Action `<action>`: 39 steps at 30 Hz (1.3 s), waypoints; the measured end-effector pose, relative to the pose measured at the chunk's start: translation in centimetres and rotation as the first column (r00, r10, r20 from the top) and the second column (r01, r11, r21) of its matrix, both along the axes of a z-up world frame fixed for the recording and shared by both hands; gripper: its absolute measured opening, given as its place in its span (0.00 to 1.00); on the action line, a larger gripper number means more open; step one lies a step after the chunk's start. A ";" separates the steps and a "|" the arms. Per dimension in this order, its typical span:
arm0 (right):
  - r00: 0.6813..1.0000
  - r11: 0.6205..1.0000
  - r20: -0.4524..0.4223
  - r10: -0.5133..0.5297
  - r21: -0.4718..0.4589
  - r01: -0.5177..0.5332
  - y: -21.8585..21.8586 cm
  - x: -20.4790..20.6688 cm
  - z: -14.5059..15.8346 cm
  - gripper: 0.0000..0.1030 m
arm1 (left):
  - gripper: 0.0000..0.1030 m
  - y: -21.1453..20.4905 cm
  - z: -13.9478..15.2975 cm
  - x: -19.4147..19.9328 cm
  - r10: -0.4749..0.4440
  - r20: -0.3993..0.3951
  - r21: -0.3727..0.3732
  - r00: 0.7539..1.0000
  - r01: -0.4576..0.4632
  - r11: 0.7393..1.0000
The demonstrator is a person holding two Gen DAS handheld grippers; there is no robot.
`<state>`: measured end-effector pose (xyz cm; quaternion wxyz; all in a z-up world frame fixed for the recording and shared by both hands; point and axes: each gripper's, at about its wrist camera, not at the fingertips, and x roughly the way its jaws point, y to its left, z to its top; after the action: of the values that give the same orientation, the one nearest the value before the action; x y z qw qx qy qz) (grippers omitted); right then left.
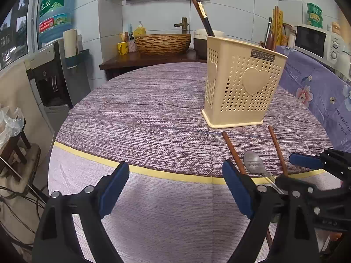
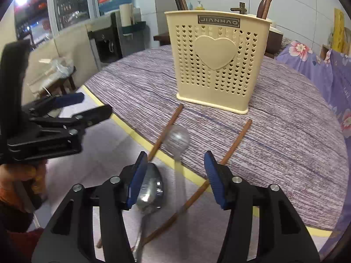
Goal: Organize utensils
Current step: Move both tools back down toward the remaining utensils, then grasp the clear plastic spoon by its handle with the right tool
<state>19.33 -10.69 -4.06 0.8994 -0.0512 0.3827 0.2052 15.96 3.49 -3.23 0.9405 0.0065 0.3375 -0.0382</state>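
A cream perforated utensil holder (image 1: 241, 85) with a heart on its side stands on the round table; it also shows in the right wrist view (image 2: 216, 63). Dark chopsticks (image 1: 203, 16) and a wooden utensil stick out of it. Two brown chopsticks (image 2: 235, 142) lie on the cloth before it. A blurred metal spoon (image 2: 177, 141) lies between them, and a second metal spoon (image 2: 150, 194) lies by the left finger. My right gripper (image 2: 174, 179) is open just above these. My left gripper (image 1: 175, 188) is open and empty to their left.
The table (image 1: 153, 114) has a purple striped cloth with a yellow band (image 1: 171, 175). A floral-covered surface (image 1: 318, 92) is at the right. A wooden counter with a woven basin (image 1: 162, 41) stands behind. A water dispenser (image 1: 52, 70) is at the left.
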 end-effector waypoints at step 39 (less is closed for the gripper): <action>0.992 0.996 -0.124 0.009 -0.083 -0.019 3.2 5.6 -1.9 0.36 | 0.66 0.0 -1.2 1.1 -0.005 -0.069 -0.052 0.998 0.001 0.999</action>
<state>24.90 -7.46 -5.97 0.8695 -0.0787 0.4456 0.1980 17.06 3.53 -4.41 0.9281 -0.0188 0.3687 -0.0487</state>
